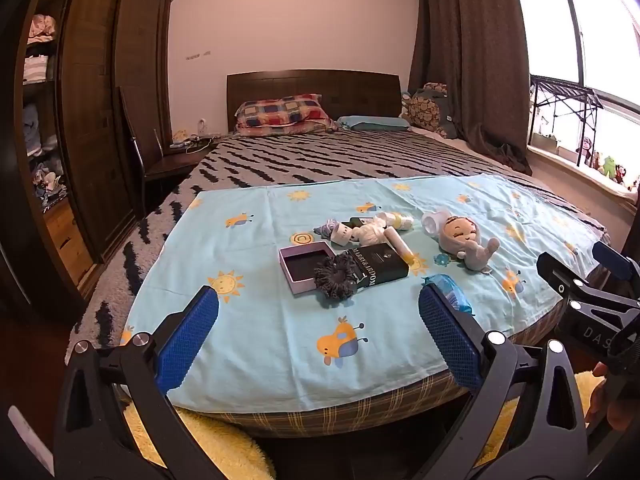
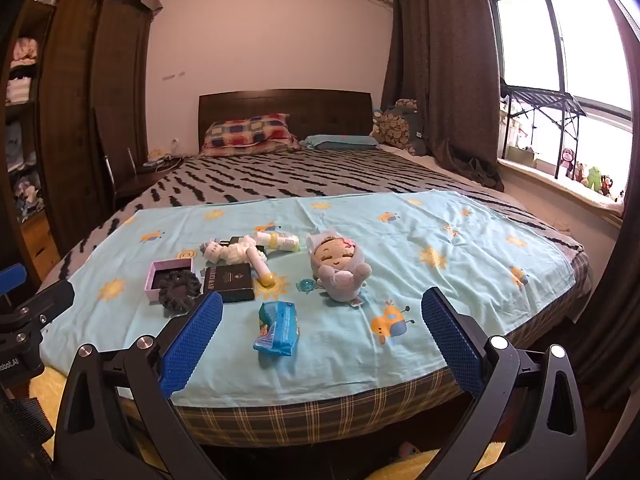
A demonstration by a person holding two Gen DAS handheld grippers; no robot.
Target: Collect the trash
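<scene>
Evidently No Item Yet Taken: Both Grippers Held Off the Bed, Jaws Released

Nothing is grasped by the left gripper (image 1: 318, 332) or by the right gripper (image 2: 322, 336); the jaws of both are spread wide and empty, and both are held short of the near edge of the blue sheet (image 2: 460, 280). The step in hand is judged to be the approach, before any first pick.

Positions are given relative to the plush doll (image 2: 340, 266). A crumpled blue wrapper (image 2: 278, 328) lies in front of the doll and slightly to its left, nearest the bed's edge. A dark box (image 2: 230, 282) and a black scrunchie (image 2: 179, 290) lie to the doll's left, with an open pink box (image 2: 154, 276) touching the scrunchie. A wad of white tissue (image 2: 236, 252) and a small bottle (image 2: 282, 241) lie behind and left of the doll.

The wrapper is judged the likeliest first target. The next move calls for the right gripper to be carried forward and lowered until the wrapper sits between the pads, then closed without the sheet being pinched. No bin is seen in either view.

In the right wrist view the wrapper is shown whole, framed between the fingers. In the left wrist view it is largely hidden behind that gripper's right-hand finger (image 1: 448, 340), while the lettering on the dark box can be seen there. Each view catches the other gripper at its margin.
</scene>
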